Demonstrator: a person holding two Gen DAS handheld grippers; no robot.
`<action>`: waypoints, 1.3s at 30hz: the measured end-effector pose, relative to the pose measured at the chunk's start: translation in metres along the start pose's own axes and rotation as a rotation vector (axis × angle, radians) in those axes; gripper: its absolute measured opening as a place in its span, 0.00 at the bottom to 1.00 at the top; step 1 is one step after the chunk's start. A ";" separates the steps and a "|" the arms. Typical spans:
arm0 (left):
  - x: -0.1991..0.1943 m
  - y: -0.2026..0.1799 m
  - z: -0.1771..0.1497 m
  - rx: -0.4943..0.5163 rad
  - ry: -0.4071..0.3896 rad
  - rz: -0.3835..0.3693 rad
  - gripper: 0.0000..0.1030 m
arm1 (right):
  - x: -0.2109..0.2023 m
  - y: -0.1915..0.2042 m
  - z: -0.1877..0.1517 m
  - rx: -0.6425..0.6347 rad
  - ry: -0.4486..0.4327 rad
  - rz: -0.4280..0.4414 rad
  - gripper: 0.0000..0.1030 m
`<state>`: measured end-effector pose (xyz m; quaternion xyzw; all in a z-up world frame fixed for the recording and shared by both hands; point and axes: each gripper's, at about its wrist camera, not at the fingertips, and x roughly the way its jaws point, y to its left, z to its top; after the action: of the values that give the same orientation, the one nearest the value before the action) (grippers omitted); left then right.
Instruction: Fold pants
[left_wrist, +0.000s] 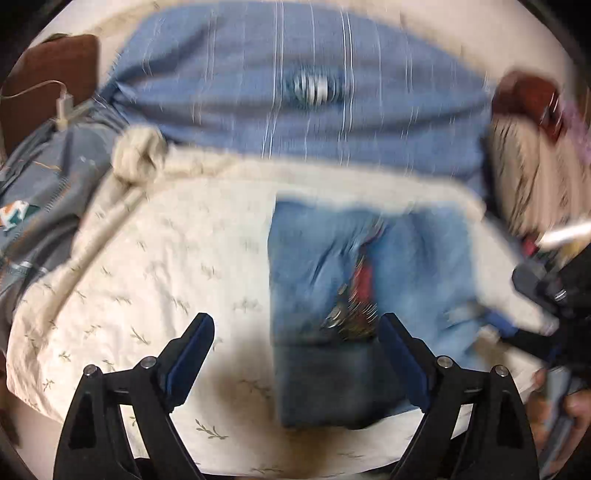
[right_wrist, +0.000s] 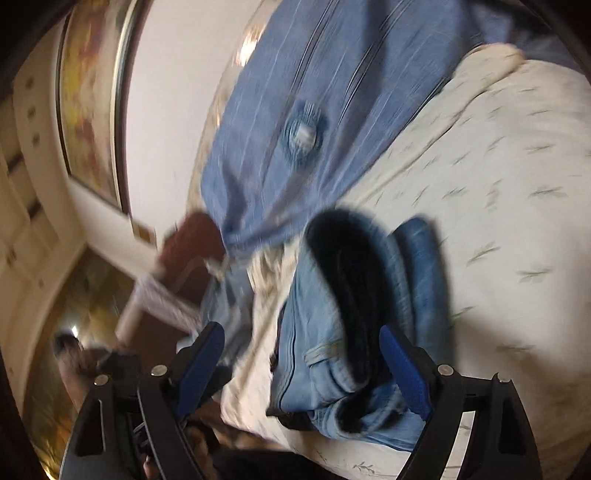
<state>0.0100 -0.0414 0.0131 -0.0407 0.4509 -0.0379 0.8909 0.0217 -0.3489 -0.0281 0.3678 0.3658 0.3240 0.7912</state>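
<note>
Left gripper (left_wrist: 295, 354): jaws spread wide, nothing between them, held above the bed without touching cloth. The right-hand jaw sits over the near edge of the folded light-blue denim pants (left_wrist: 354, 288); the left-hand jaw is over bare cover.

Right gripper (right_wrist: 301, 363): jaws likewise spread wide and holding nothing. The pants (right_wrist: 332, 332) lie just ahead of them, beside the right-hand jaw; contact cannot be confirmed (both views are motion-blurred).

The pants lie folded into a compact rectangular stack on the cream quilted bed cover with a sprig print (left_wrist: 155, 280). In the left wrist view the stack's long axis runs away from the camera, its darker folded end nearest the jaws. In the right wrist view a dark fold opening faces up.

Beyond the pants lies a blue pinstriped pillow (left_wrist: 295, 88), across the head of the bed.
</note>
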 end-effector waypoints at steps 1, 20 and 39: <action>0.011 -0.003 -0.005 0.014 0.038 0.023 0.89 | 0.011 0.003 0.000 -0.022 0.044 -0.038 0.85; 0.019 -0.038 -0.015 0.185 -0.016 0.135 0.91 | 0.021 0.018 -0.018 -0.103 0.273 -0.421 0.53; -0.007 -0.023 -0.001 0.052 -0.041 -0.016 0.90 | 0.093 -0.044 0.075 0.220 0.259 -0.234 0.58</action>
<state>0.0044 -0.0637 0.0208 -0.0220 0.4311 -0.0557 0.9003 0.1424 -0.3247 -0.0607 0.3622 0.5380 0.2324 0.7248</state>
